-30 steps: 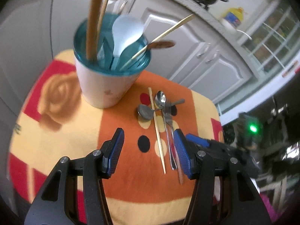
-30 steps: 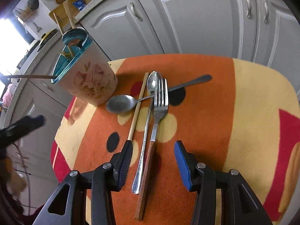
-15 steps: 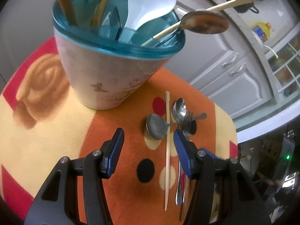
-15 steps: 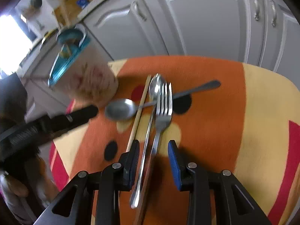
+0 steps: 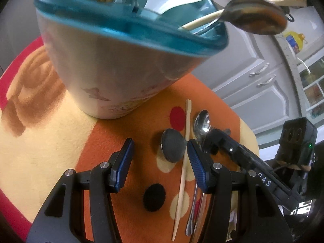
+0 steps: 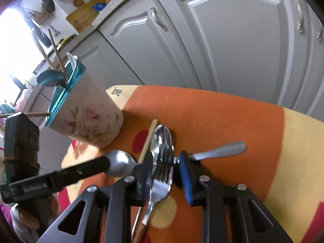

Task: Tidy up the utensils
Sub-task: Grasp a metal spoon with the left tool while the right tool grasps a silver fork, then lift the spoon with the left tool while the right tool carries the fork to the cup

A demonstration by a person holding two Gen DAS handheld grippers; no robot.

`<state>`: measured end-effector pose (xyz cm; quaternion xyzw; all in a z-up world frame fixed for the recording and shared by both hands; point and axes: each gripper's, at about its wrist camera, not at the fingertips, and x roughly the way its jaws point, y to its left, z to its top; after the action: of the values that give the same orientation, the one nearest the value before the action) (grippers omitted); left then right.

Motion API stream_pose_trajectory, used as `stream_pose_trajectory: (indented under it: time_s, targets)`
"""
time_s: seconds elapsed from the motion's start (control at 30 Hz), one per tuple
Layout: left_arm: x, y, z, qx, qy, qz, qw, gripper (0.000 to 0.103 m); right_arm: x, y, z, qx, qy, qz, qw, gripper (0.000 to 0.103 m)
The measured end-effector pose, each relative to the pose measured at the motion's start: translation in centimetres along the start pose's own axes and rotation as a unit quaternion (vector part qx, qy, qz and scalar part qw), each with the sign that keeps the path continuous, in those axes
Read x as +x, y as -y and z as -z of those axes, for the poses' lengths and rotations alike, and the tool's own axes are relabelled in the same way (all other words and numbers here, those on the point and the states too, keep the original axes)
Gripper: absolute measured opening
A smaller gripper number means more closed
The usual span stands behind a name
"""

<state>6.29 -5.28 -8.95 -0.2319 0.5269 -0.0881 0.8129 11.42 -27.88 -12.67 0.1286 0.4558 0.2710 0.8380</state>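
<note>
Gripper work first: I am bringing the right gripper [image 6: 165,180] down over the fork [image 6: 162,179], and its jaws have just been closing, with the fork's tines between the blue pads. I cannot tell whether the pads are pressing yet or just flanking the metal. My left gripper [image 5: 160,164] is hanging spread and empty, nearer to me than the holder.

Going from largest to smallest, the orange and yellow cloth [image 6: 232,121] is covering the table and keeping the metal from sliding. On its far left the utensil holder [image 5: 113,64], pale with a teal rim, is standing upright, already taking a white scoop and long sticks, so I judge it the goal for the loose pieces. To its right those pieces are lying in a tight pile: the fork is resting on top of a long spoon [image 6: 162,139], a second spoon [image 6: 119,163] is crossing beneath them, and one chopstick [image 5: 185,143] is lying alongside. Being uppermost, the fork is the sensible first pick.
</note>
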Motion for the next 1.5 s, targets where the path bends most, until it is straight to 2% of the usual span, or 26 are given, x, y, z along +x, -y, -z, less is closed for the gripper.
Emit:
stream_pose_trajectory:
  time_s: [0.03,0.13,0.2,0.27,0.33,0.53,0.7,0.77,0.83,0.87,1.03,1.13,1.2,1.23,1.3,1.43,1.5]
  targets:
    - [0.1,0.0,0.0,-0.002,0.001,-0.002,1.0,0.054,0.2,0.1,0.0,0.002,-0.001,-0.003,1.0,0.011]
    - [0.2,0.1,-0.1,-0.005,0.007,-0.005,1.0,0.052,0.3,0.6,0.0,0.019,0.002,-0.013,1.0,0.006]
    - [0.5,0.0,-0.2,-0.012,0.007,-0.008,0.9999,0.031,-0.4,0.7,0.4,0.016,0.006,-0.001,1.0,0.006]
    - [0.9,0.0,-0.2,-0.021,0.003,-0.008,0.9997,0.02,-1.5,0.9,0.8,0.021,0.009,0.0,1.0,0.004]
    - [1.1,-0.1,-0.2,-0.025,0.001,-0.004,0.9997,0.014,-2.7,0.9,1.7,0.021,0.011,0.001,1.0,0.002]
    - [0.1,-0.7,-0.2,-0.021,-0.004,0.015,0.9997,0.006,-6.0,1.7,4.0,0.028,0.011,0.019,0.999,0.002]
    - [-1.5,-1.3,0.8,0.005,-0.016,0.021,0.9996,0.006,-6.8,2.5,5.5,0.042,0.01,0.005,0.999,0.002]
    - [-2.2,-2.0,1.0,0.005,-0.015,0.02,0.9997,0.005,-6.5,2.4,5.4,0.045,0.011,0.004,0.999,0.007]
    - [-2.8,-2.7,1.0,0.004,-0.016,0.023,0.9996,0.005,-6.1,2.2,5.1,0.045,0.016,-0.002,0.999,0.033]
    - [-3.4,-3.2,1.0,0.006,-0.015,0.021,0.9996,0.005,-5.8,2.0,4.8,0.037,0.018,-0.002,0.999,0.033]
    - [-6.0,-5.9,1.1,0.025,-0.028,0.01,0.9993,0.005,-3.8,2.1,3.3,0.025,-0.001,-0.003,1.0,0.033]
    - [-7.3,-7.5,0.9,0.039,-0.042,0.001,0.9983,0.005,-2.9,2.6,2.9,0.021,-0.001,-0.018,1.0,0.033]
    - [-7.8,-8.3,0.8,0.046,-0.047,-0.007,0.9978,0.005,-2.6,2.8,2.8,0.019,-0.007,-0.028,0.999,0.012]
    - [-7.8,-8.6,0.7,0.052,-0.052,-0.003,0.9973,0.006,-2.5,2.8,2.9,0.017,-0.008,-0.028,0.999,0.007]
    - [-7.5,-9.1,0.5,0.054,-0.056,-0.003,0.9969,0.005,-2.9,2.5,3.1,0.014,-0.006,-0.036,0.999,0.003]
    - [-6.3,-10.0,0.4,0.044,-0.075,0.004,0.9962,0.006,-3.5,1.9,3.7,0.008,-0.018,-0.034,0.999,0.003]
    - [-6.0,-10.1,0.6,0.044,-0.079,0.008,0.9958,0.01,-3.8,1.9,4.0,0.007,-0.024,-0.029,0.999,0.003]
